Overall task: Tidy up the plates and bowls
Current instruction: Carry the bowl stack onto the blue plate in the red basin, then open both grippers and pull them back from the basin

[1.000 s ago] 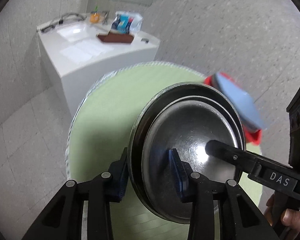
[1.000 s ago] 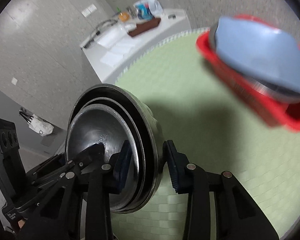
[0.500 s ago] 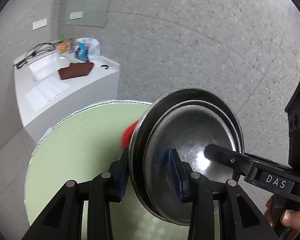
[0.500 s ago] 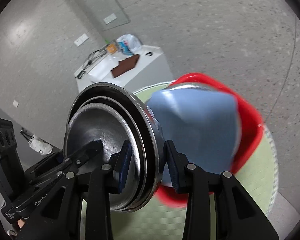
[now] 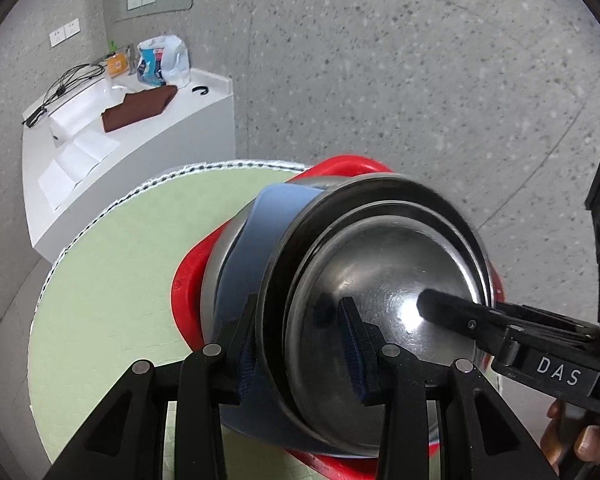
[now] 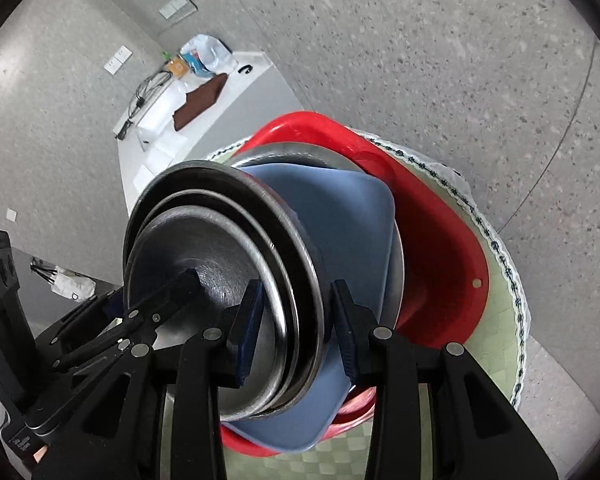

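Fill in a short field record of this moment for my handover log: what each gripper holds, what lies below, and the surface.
held item: stack of nested steel bowls, tilted
left gripper: clamped on the stack's rim, one pad inside, one outside
right gripper: clamped on the opposite rim
below the stack: blue plate on a steel dish in a red basin
surface: round table with green mat
background: white counter with brown cloth

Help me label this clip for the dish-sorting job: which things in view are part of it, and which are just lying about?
In the job:
- stack of steel bowls, clamped at opposite rims by left gripper and right gripper
- red basin
- blue plate and steel dish inside it

Lying about, on the white counter:
- brown cloth
- plastic bag
- cables
- papers
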